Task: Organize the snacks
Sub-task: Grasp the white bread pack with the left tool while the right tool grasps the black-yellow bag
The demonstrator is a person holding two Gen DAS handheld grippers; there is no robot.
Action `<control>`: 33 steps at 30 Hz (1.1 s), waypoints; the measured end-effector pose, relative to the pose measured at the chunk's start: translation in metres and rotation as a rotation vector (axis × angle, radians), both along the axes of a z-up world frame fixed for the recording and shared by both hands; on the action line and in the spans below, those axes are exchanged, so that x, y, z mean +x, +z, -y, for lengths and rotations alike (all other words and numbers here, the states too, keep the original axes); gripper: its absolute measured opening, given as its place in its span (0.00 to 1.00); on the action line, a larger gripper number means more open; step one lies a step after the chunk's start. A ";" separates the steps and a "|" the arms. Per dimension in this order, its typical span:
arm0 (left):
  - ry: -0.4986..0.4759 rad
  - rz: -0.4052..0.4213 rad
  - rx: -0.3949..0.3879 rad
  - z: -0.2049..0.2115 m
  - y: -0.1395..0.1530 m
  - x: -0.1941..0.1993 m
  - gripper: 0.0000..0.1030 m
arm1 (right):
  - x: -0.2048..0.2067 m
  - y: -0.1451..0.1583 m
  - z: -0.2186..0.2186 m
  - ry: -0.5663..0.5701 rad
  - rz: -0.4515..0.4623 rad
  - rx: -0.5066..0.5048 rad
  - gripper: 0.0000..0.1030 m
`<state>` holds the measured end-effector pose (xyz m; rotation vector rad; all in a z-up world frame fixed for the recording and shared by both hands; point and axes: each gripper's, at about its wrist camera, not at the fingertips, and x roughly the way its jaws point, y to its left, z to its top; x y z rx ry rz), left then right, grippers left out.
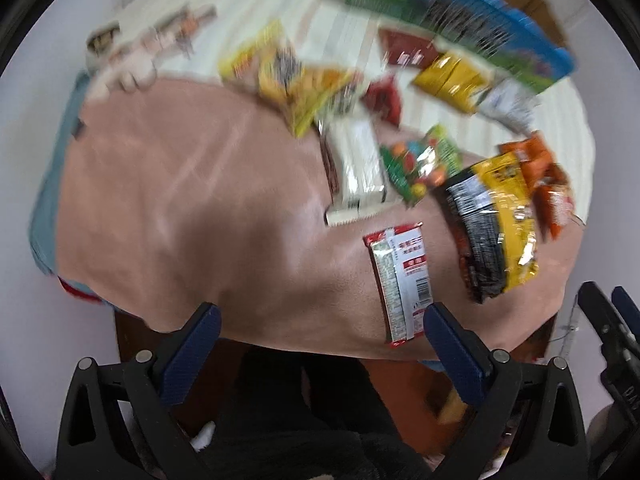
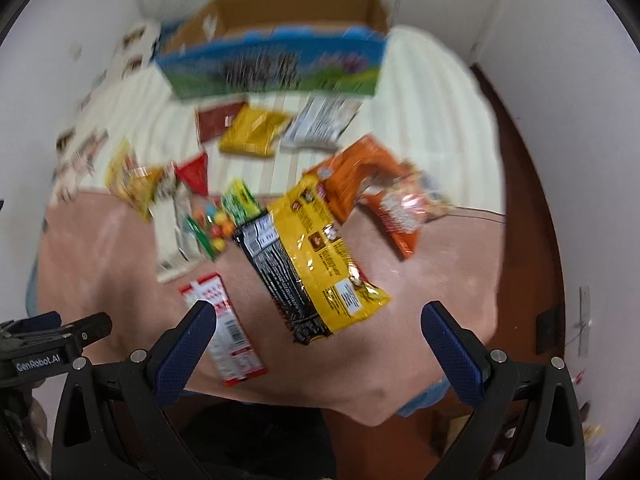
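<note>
Pink cloth (image 1: 192,208) covers the near part of the surface, with a cream striped cloth (image 2: 420,92) beyond it and white walls around; both views are blurred.

From the left wrist view, the left gripper (image 1: 320,326) has its jaws spread wide with nothing between them. A red-and-white packet (image 1: 400,284) lies flat on the pink cloth at about 1 o'clock from the jaws, its near end just beside the right finger's pad. Further out at 2 o'clock lies a yellow-and-black bag (image 1: 496,224), with orange bags (image 1: 548,184) past it. A green candy bag (image 1: 420,164) and a pale wrapped pack (image 1: 360,168) sit at about 12 to 1 o'clock, touching one another.

From the right wrist view, the right gripper (image 2: 318,328) is likewise wide and holds nothing. The yellow-and-black bag (image 2: 312,256) lies at 12 o'clock, its near end reaching in between the fingertips without touching either. The red-and-white packet (image 2: 226,328) sits at 9 o'clock, partly hidden behind the left finger. An open cardboard box (image 2: 288,40) with a blue-and-green printed front stands far off at 12 o'clock, with more small packets scattered before it.
</note>
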<state>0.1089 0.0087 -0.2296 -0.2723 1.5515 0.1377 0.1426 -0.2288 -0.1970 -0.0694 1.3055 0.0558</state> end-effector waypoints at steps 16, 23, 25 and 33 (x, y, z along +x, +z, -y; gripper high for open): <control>0.198 -0.036 -0.139 -0.013 -0.103 0.079 0.70 | 0.083 -0.157 -0.028 0.139 -0.262 -0.017 1.00; 0.093 0.017 -0.087 0.000 -0.094 0.083 0.48 | 0.089 -0.184 -0.027 0.067 -0.263 -0.008 0.93; 0.046 0.025 -0.043 0.002 -0.089 0.077 0.48 | 0.089 -0.186 -0.017 -0.024 -0.262 0.036 0.91; -0.046 -0.004 0.009 -0.017 -0.082 0.047 0.49 | 0.086 -0.211 0.032 -0.384 -0.354 0.421 0.91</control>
